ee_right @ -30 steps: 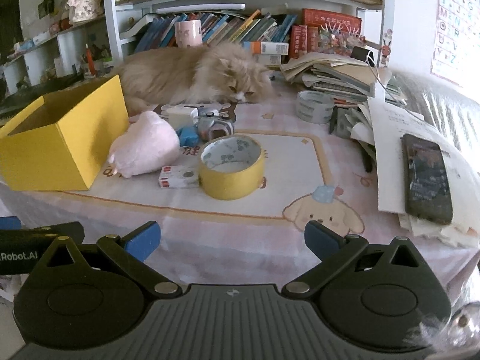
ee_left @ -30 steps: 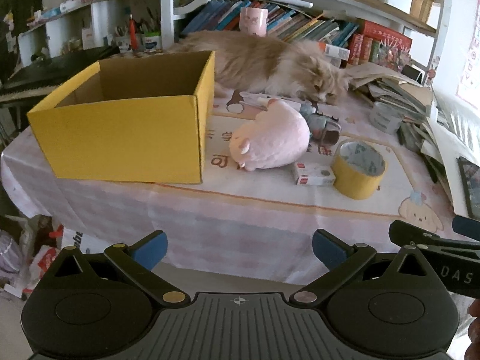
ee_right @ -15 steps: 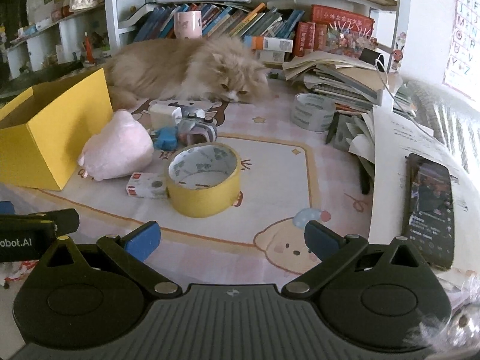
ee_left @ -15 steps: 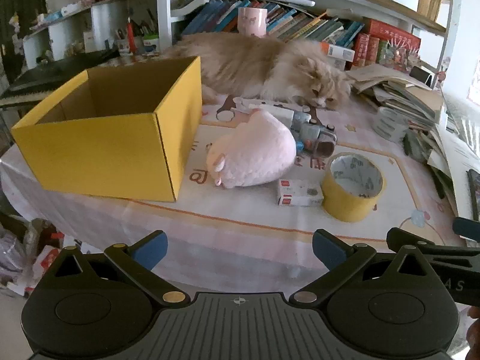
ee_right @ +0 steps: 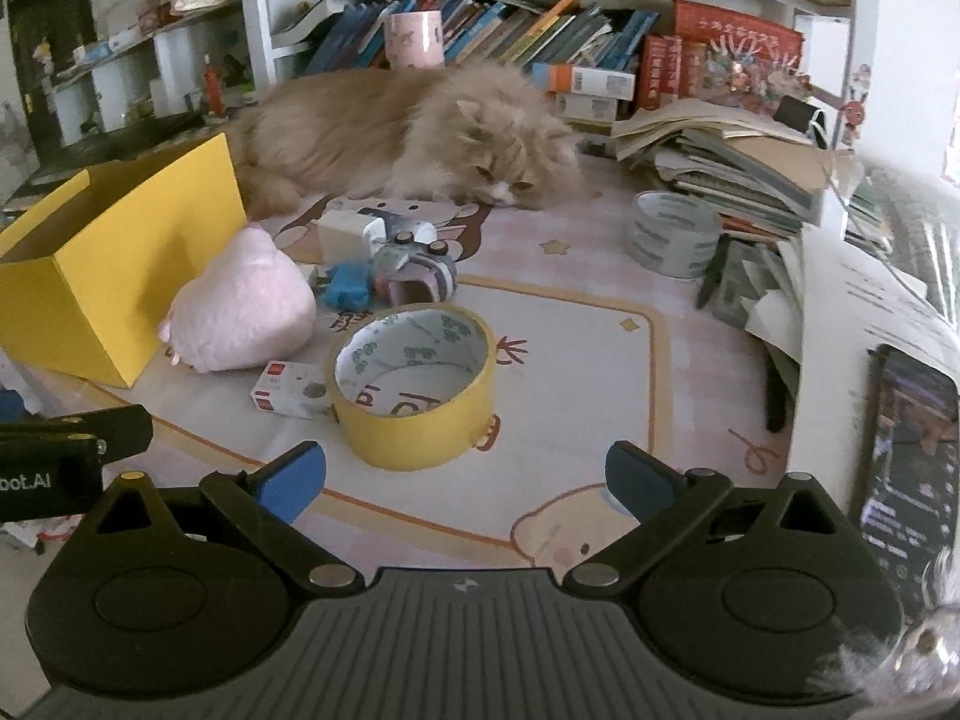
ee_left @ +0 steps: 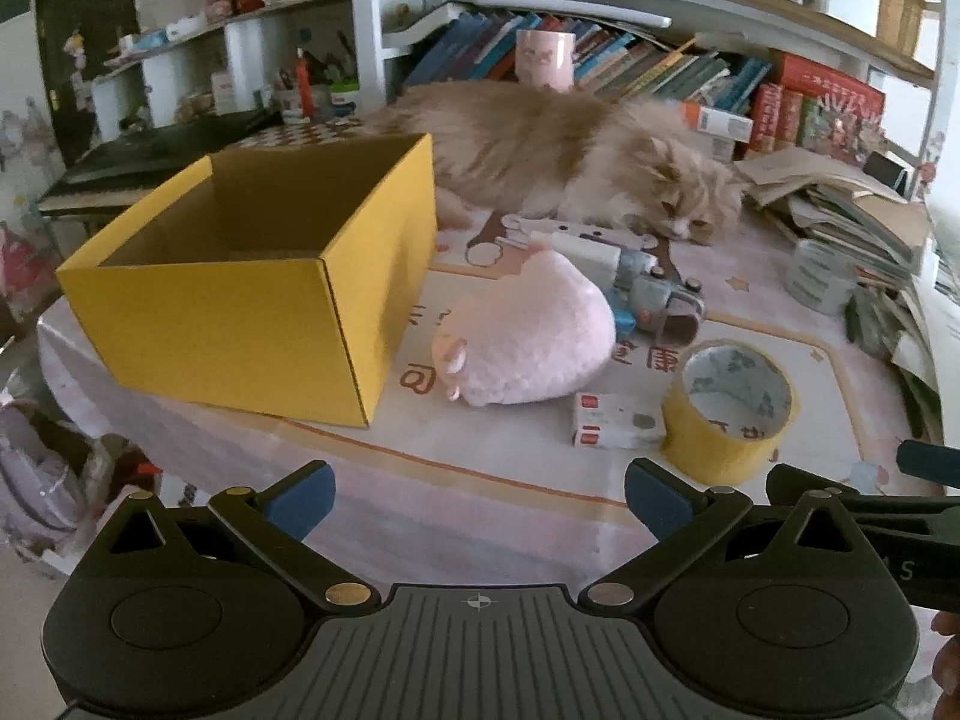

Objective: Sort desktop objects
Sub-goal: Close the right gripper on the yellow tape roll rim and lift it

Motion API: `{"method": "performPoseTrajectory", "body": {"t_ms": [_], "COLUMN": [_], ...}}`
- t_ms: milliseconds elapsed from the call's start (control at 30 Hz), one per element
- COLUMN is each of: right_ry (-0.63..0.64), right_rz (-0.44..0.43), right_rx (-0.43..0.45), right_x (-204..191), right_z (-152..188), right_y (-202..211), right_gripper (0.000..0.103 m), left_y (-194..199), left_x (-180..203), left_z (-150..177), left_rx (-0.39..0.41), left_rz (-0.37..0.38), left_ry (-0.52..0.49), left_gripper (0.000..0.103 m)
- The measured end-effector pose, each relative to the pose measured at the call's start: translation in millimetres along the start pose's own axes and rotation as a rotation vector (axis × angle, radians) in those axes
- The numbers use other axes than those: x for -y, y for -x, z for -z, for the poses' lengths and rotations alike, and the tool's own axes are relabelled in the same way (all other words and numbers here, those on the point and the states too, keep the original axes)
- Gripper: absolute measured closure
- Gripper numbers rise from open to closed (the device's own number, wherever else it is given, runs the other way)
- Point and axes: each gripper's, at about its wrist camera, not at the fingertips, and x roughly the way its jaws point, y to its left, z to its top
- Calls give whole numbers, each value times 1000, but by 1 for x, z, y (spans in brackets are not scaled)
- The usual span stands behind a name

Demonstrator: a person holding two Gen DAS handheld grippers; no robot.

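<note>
We hold the left gripper [ee_left: 477, 495] before the near edge of the table [ee_left: 480, 498], its two blue fingers spread wide with nothing between them. The right gripper [ee_right: 465, 480] is opened wide as well and grips nothing; it hovers just in front of the yellow tape roll [ee_right: 414, 387].

This roll lies flat, so its hole looks upward. Touching its left side is a small white box [ee_right: 288, 390] with red marks, whose long axis runs left to right. Left of it we see the pink plush toy [ee_right: 240, 315], lying on its side between the tape and the yellow cardboard box [ee_left: 258, 276]. The box stands open at the top on the left part of the table.

Beyond the plush there is a blue object [ee_right: 348, 291], a white block [ee_right: 348, 234] and a gray toy with wheels [ee_right: 414, 270], close together. A long-haired cat [ee_right: 408, 132] lies at the far side, head toward the right. A gray tape roll [ee_right: 675, 234] sits near the paper stack [ee_right: 738, 162], and a phone [ee_right: 906, 432] lies at the right.
</note>
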Motion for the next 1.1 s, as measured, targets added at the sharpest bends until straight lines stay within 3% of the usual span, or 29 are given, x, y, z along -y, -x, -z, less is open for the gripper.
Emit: {"method": "performPoseTrajectory", "body": {"t_ms": [533, 967, 1067, 1100], "right_ry": [92, 121, 108, 105], "right_rz": [-73, -83, -105, -121], "right_rx": [-95, -117, -118, -117], "right_x": [-11, -12, -8, -7], "right_z": [-23, -30, -32, -33], "right_y": [-56, -91, -95, -96], "right_gripper": [0, 0, 6, 15], "left_y": [-1, -2, -2, -2], "left_x": [-15, -10, -8, -6], "left_z": [-5, -8, -10, -10], "left_rx": [1, 4, 11, 12], "left_rz": [-163, -203, -204, -202], "left_ry": [94, 89, 82, 77], "left_gripper": [0, 0, 0, 0]}}
